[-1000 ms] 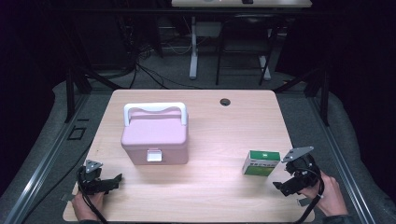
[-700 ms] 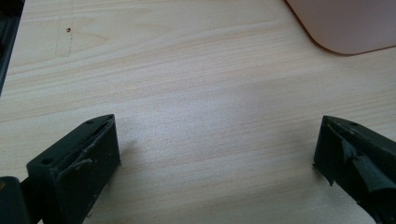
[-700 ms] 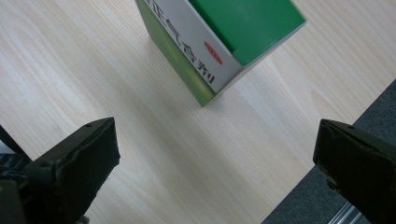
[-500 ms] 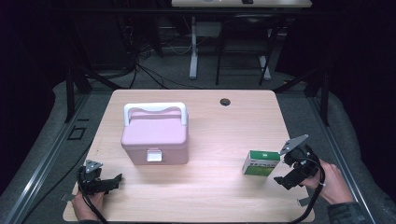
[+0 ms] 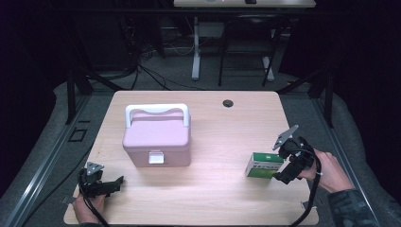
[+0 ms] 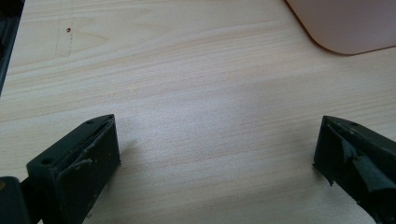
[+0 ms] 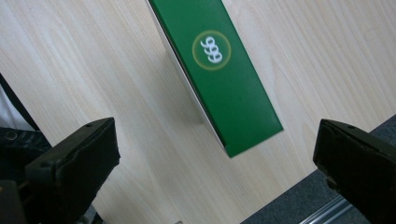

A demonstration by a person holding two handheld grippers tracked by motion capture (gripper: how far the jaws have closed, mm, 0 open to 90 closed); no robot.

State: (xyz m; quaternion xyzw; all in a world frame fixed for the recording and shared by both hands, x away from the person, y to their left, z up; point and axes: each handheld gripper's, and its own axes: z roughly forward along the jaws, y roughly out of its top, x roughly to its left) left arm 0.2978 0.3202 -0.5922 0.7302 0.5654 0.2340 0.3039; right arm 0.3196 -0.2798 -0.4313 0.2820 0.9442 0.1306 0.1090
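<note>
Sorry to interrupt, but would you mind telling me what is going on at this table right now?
A person is working at a wooden table with a hand-held gripper in each hand. The right gripper is beside a small green box near the table's right edge; its jaws are open and lined up on the box, not closed on it. The left gripper rests low at the front left corner, jaws open and empty. A pink case with a white handle stands closed in between, untouched.

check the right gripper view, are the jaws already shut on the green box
No, the right gripper has both jaws spread wide, with the green box lying on the table between and ahead of them, untouched.
</note>
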